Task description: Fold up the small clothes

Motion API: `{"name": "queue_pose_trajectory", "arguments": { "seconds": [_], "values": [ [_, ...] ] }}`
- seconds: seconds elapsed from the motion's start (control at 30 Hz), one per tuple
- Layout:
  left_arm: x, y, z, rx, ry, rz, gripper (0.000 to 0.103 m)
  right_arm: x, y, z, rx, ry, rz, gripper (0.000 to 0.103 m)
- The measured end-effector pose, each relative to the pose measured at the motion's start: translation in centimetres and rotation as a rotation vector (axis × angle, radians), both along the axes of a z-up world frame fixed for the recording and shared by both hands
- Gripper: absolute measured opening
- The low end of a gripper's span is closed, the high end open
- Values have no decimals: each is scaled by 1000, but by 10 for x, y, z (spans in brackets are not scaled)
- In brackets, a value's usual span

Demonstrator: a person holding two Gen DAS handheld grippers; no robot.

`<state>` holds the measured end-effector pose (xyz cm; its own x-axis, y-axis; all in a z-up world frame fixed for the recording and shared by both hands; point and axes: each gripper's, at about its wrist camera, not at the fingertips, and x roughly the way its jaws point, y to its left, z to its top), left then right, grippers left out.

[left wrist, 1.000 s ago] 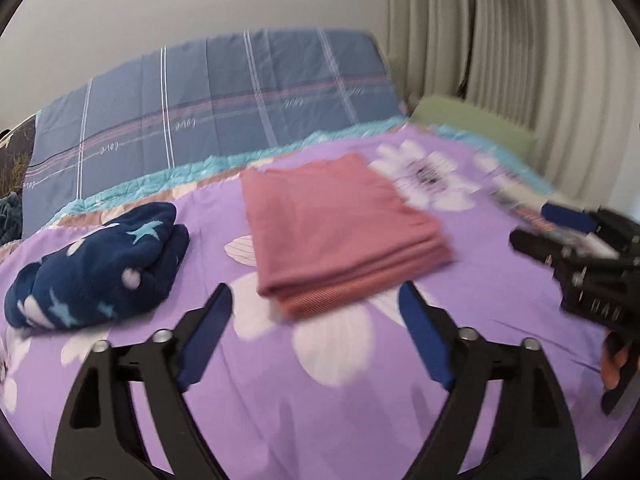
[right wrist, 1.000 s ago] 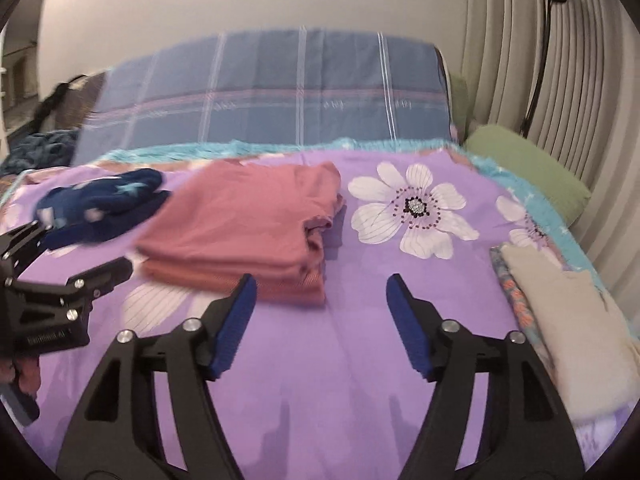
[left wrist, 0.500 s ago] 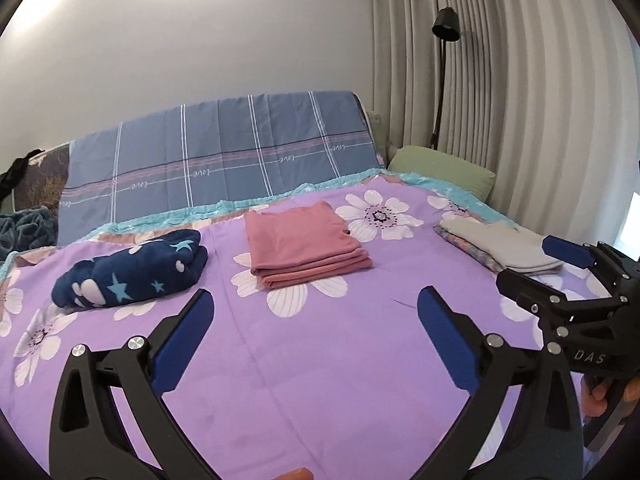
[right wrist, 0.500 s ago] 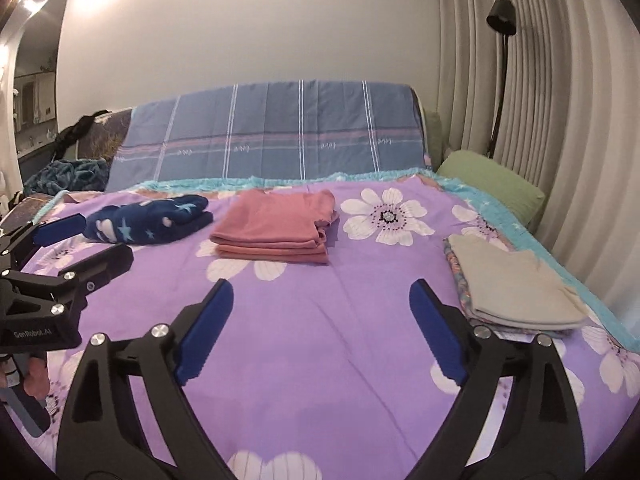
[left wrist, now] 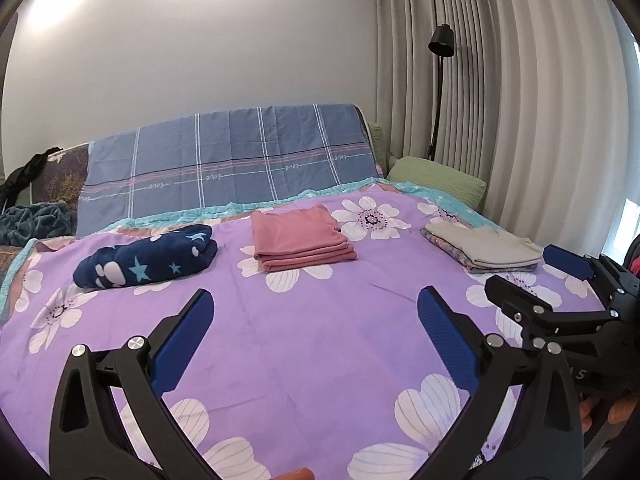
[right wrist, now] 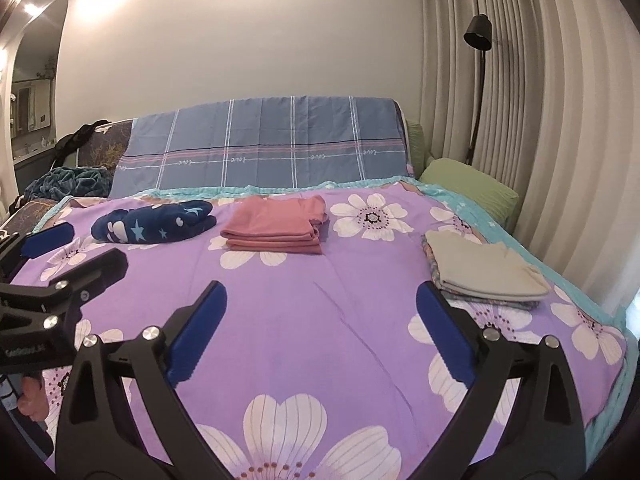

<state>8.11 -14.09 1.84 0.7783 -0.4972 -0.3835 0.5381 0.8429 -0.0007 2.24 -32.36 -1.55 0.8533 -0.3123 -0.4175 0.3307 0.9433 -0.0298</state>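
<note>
Retreat after the fold is judged as the step in hand. Left gripper [left wrist: 314, 322] is spread wide and empty; right gripper [right wrist: 320, 314] has just been opening, nothing between. Folded pink garment [left wrist: 300, 238] lies mid-bedspread [left wrist: 320, 360], between the navy star-print bundle [left wrist: 148, 256] and the beige stack [left wrist: 482, 248]. Fingers should be kept high so the piles are not snagged.

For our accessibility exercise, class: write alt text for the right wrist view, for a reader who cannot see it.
The open right gripper hangs empty over a purple flowered bedspread. Beyond lie three folded items: a navy star-print bundle, a pink garment and a beige stack at right. The left gripper shows at the left edge.
</note>
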Motion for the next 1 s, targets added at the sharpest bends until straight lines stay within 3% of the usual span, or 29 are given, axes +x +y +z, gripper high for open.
{"name": "queue_pose_trajectory", "arguments": {
  "seconds": [0.3,1.0],
  "values": [
    [-15,11,-5,3,-11,6,102,1,9,-4,13,19,-10,97],
    [-2,-5,-17,62,8,7,102,15,1,-15,24,36,-29,97]
  ]
}}
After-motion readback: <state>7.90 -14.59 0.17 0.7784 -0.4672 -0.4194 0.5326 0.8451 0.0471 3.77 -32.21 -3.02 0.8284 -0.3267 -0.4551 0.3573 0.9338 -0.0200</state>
